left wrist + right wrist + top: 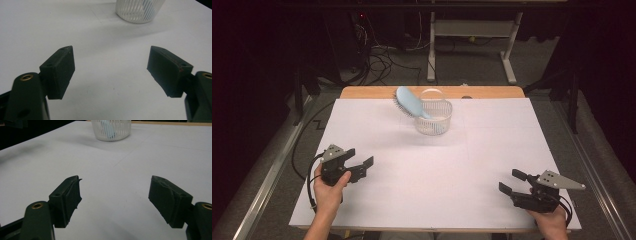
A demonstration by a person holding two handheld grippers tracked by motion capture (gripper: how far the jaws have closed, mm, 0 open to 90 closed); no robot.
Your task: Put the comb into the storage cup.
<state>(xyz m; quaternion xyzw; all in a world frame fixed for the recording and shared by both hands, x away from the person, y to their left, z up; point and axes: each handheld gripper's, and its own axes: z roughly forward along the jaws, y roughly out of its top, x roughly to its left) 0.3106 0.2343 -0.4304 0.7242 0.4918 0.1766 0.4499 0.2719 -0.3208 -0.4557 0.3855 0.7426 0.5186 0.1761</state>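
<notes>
A white slatted basket (433,118) stands in the upper middle of the high view, on the white table (492,150) near its far wooden edge, and a light blue hairbrush (410,102) sits in it handle-down, its bristled head tilted out over the rim toward the upper left. The left gripper (362,166) is held in the person's left hand (330,189) at the lower left of that frame, its jaws spread wide with nothing between them, pointing right and slightly up the frame. The right gripper (512,182) is held in the right hand (553,220) at the lower right, its jaws likewise parted and empty, pointing left. Both grippers are well apart from the basket and from each other. In the left gripper view the gripper (111,72) shows bare table between its separated pads, with the basket (138,11) at the top edge, right of centre. In the right gripper view the gripper (115,201) frames bare table too, and the basket (111,130) sits at the top, a little left of centre, blue showing through its slats.
</notes>
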